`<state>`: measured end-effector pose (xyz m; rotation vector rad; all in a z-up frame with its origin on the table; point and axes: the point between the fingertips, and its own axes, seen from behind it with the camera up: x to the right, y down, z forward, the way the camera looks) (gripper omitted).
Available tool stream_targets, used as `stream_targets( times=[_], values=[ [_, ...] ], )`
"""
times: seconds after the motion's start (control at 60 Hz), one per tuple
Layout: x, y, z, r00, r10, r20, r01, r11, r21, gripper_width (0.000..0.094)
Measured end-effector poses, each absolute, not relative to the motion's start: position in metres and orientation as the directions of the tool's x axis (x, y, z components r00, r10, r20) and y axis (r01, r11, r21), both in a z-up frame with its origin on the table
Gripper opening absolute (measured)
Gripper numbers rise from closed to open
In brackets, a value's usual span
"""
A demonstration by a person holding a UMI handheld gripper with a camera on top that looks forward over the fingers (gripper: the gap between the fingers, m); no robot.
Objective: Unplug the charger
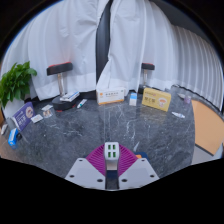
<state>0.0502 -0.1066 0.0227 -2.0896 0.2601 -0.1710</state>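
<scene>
One white charger (112, 152) clamped in hand-held gripper (112, 160) above dark marbled table (100, 125), white curtains (130, 45) beyond.

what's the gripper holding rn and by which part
A small white charger, pinched by its two side faces between the gripper's pink pads, its top end poking out above the fingers.

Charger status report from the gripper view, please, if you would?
Claw shut on white charger, pads pressing both sides. Charger held clear above dark tabletop. Boxes far beyond, nothing in the way.
</scene>
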Motion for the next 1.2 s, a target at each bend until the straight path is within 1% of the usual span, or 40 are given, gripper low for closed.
stream_targets(
  times=[0.067, 0.083, 0.1, 0.117, 0.2, 0.233, 0.25, 0.283, 0.333, 0.367, 0.383, 0.417, 0.467, 0.567, 0.6, 0.667, 0.75, 0.8, 0.833, 0.867, 0.917, 0.967, 1.033, 1.067, 1.1, 1.2],
  values=[
    [0.049, -0.107, 0.024, 0.972, -0.234, 0.01, -0.116, -0.519, -0.847, 0.0096],
    [0.049, -0.105, 0.03, 0.974, -0.226, 0.001, -0.119, -0.517, -0.848, 0.0092],
    [0.048, -0.105, 0.043, 0.976, -0.216, -0.015, -0.122, -0.495, -0.86, 0.009],
    [0.048, -0.102, 0.064, 0.978, -0.206, -0.031, -0.124, -0.456, -0.881, 0.009],
    [0.069, -0.1, 0.206, 0.983, -0.183, -0.015, -0.056, -0.22, -0.974, 0.0088],
    [0.073, -0.102, 0.25, 0.984, -0.176, -0.035, -0.062, -0.151, -0.987, 0.0088],
    [0.077, -0.104, 0.269, 0.985, -0.169, -0.045, -0.065, -0.119, -0.991, 0.0088],
    [0.087, -0.108, 0.295, 0.986, -0.157, -0.054, -0.067, -0.081, -0.994, 0.0088],
    [0.108, -0.111, 0.308, 0.987, -0.15, -0.051, -0.062, -0.068, -0.996, 0.0088],
    [0.124, -0.112, 0.301, 0.986, -0.156, -0.056, -0.07, -0.083, -0.994, 0.0088],
    [0.131, -0.114, 0.29, 0.985, -0.161, -0.065, -0.081, -0.092, -0.992, 0.0089],
    [0.149, -0.107, 0.27, 0.982, -0.169, -0.08, -0.104, -0.142, -0.984, 0.0091],
    [0.171, -0.109, 0.222, 0.978, -0.182, -0.1, -0.141, -0.232, -0.962, 0.0097],
    [0.191, -0.127, 0.113, 0.974, -0.195, -0.114, -0.184, -0.394, -0.9, 0.0128],
    [0.194, -0.125, 0.087, 0.975, -0.182, -0.127, -0.197, -0.447, -0.872, 0.0135],
    [0.194, -0.128, 0.046, 0.977, -0.16, -0.144, -0.207, -0.515, -0.832, 0.0151],
    [0.188, -0.131, 0.009, 0.974, -0.133, -0.184, -0.227, -0.56, -0.796, 0.0172],
    [0.188, -0.131, -0.003, 0.974, -0.119, -0.195, -0.227, -0.575, -0.786, 0.0187],
    [0.189, -0.127, 0.0, 0.974, -0.104, -0.202, -0.226, -0.555, -0.8, 0.02],
    [0.193, -0.126, -0.002, 0.976, -0.099, -0.193, -0.215, -0.559, -0.801, 0.0242],
    [0.205, -0.127, -0.004, 0.982, -0.108, -0.156, -0.19, -0.573, -0.797, 0.0384],
    [0.221, -0.127, -0.003, 0.985, -0.131, -0.116, -0.171, -0.57, -0.804, 0.0502],
    [0.237, -0.129, -0.001, 0.986, -0.145, -0.08, -0.149, -0.572, -0.807, 0.0712],
    [0.242, -0.13, 0.002, 0.987, -0.149, -0.06, -0.135, -0.571, -0.81, 0.0793],
    [0.246, -0.132, 0.007, 0.988, -0.15, -0.039, -0.119, -0.57, -0.813, 0.0854],
    [0.254, -0.144, 0.034, 0.988, -0.155, 0.023, -0.067, -0.551, -0.832, 0.0852]
  ],
)
